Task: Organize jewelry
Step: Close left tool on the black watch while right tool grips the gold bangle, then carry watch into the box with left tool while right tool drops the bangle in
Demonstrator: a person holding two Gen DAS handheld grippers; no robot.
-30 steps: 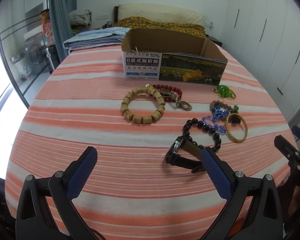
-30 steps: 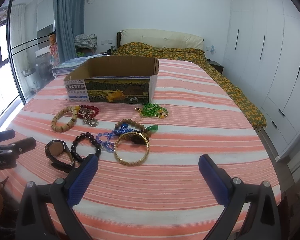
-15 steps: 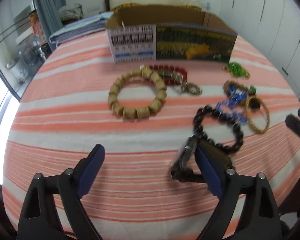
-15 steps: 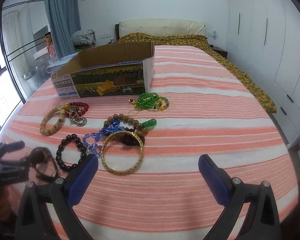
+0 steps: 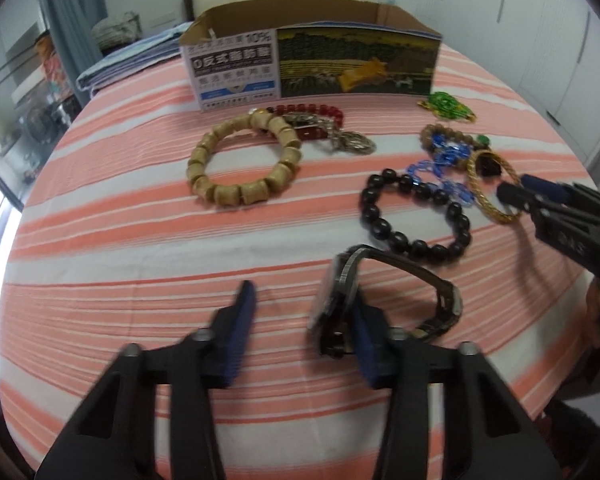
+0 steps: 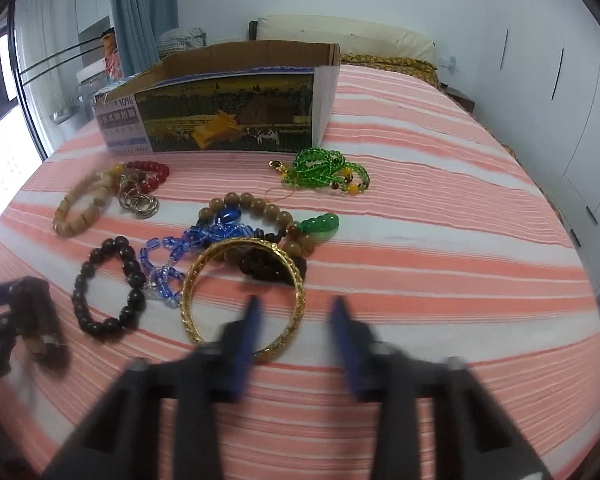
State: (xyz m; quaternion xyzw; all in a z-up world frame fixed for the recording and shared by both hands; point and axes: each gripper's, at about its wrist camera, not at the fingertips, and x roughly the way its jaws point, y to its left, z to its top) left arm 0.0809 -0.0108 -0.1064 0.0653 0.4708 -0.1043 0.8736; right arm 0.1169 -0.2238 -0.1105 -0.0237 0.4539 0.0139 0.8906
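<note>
My left gripper [image 5: 300, 312] is open, its jaws narrowed, low over the striped cloth. A dark wristwatch [image 5: 384, 292] stands on edge with its face against the inner side of the right finger [image 5: 364, 336]. My right gripper [image 6: 296, 328] is open, jaws narrowed, with the near rim of a gold bangle [image 6: 244, 292] between the fingers. The bangle also shows in the left wrist view [image 5: 490, 184], with the right gripper [image 5: 528, 194] at its rim. An open cardboard box [image 5: 316, 64] stands behind the jewelry.
On the cloth lie a wooden bead bracelet [image 5: 244, 160], a red bead bracelet with metal rings [image 5: 320, 120], a black bead bracelet [image 5: 416, 216], a blue crystal chain [image 6: 192, 244], a brown bead strand with a green pendant [image 6: 260, 212] and green beads [image 6: 324, 168]. White wardrobes [image 6: 560, 100] stand at the right.
Both grippers have moved forward and down to the jewelry and narrowed their jaws. The left now has the watch at its right finger; the right straddles the bangle's rim.
</note>
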